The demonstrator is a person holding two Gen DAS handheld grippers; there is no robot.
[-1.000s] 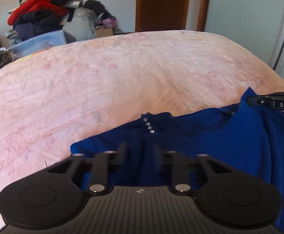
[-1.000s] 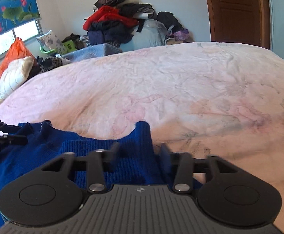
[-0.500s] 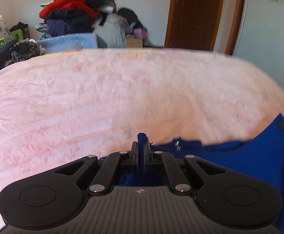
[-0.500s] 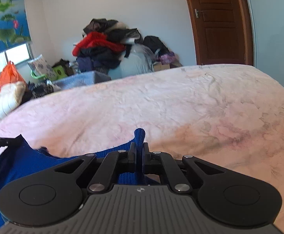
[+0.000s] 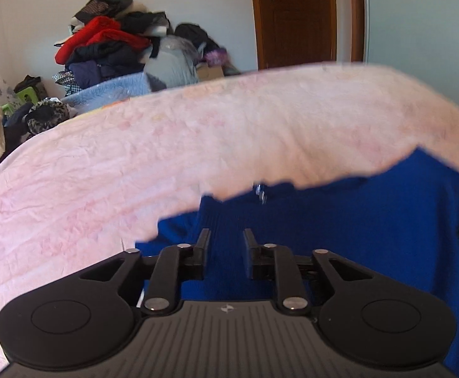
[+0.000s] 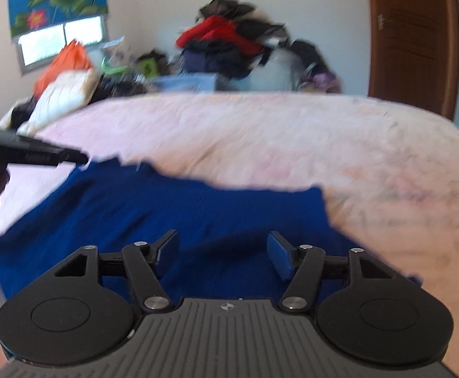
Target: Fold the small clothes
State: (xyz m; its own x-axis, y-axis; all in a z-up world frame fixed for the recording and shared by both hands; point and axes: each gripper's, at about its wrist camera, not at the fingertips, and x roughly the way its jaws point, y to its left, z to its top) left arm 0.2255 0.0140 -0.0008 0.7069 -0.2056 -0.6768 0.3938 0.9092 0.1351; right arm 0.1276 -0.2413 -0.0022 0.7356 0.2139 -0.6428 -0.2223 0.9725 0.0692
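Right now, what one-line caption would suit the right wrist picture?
Open right gripper hovering over a blue sweater spread on a pink bed.

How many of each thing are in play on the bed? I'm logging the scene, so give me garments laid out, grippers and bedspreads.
Blue garments: 1, the blue sweater spread on the bed.
Grippers: 2, the left gripper and the right gripper, both with fingers apart over the sweater.
Bedspreads: 1, the pink bedspread.
Total: 4
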